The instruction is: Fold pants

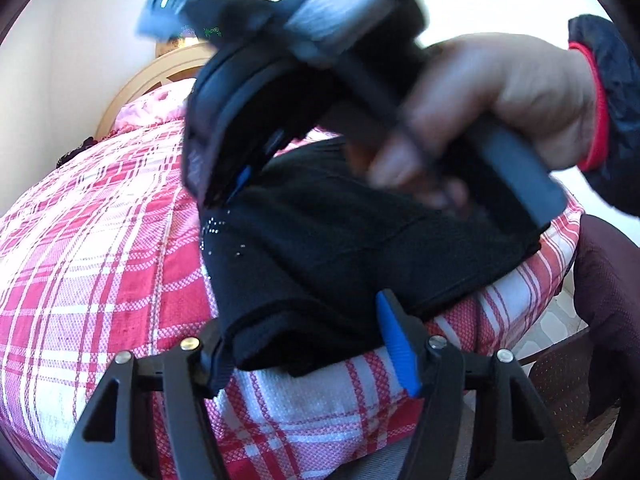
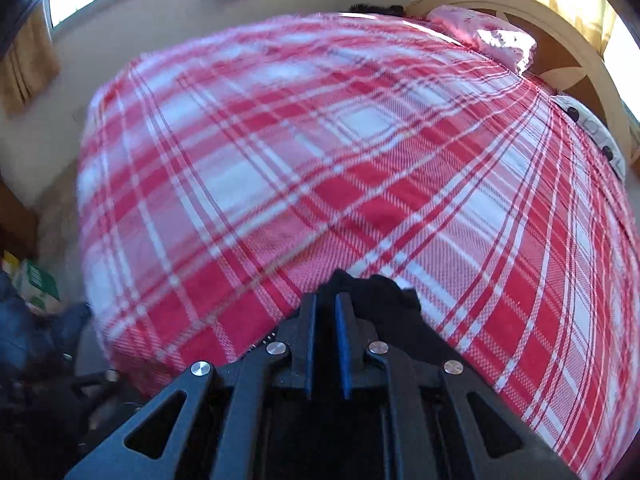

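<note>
Pants lie as a compact black bundle near the edge of the bed, on the red and white plaid bedspread; judged from the layered edges, several folds are already made. The left gripper stands partly open, straddling the nearest folded corner of the bundle: cloth sits between the fingers, the left one hidden behind it, but whether the pads press on it cannot be told. Farther right in that view the right hand carries its blurred tool over the far side of the bundle. The right gripper has its jaws nearly together, black cloth bunched just ahead of them; a grip looks likely but is not clear. Remaining work, by judgement: a final fold or tidying.
</note>
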Motion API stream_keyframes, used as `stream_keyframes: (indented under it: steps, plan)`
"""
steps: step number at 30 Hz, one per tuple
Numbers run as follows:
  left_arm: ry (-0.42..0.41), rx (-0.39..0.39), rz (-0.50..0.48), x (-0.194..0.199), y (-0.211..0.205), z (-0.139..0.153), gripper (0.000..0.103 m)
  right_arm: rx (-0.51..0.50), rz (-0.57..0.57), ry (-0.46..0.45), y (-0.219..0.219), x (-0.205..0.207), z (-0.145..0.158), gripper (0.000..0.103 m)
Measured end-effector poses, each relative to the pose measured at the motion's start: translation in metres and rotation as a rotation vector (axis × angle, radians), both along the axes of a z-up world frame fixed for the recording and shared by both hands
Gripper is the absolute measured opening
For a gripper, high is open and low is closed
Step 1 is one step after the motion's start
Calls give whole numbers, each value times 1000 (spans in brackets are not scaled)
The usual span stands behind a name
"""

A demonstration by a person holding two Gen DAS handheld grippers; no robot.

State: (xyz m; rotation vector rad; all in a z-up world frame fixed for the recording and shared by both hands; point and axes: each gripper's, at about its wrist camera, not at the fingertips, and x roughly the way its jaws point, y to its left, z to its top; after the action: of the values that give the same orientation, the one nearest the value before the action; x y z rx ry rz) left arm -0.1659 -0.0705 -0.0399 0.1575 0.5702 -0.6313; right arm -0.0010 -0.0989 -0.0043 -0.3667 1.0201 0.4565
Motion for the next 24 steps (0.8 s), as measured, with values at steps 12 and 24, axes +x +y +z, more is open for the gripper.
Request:
stream_keyframes:
  steps: [12, 24]
  plan:
    - [49, -16, -13, 8, 12, -2, 70, 235, -129, -15, -20, 25, -13, 11]
    - [198, 15, 2, 43, 18, 15, 83, 422, -521, -219, -139, -105, 29, 12]
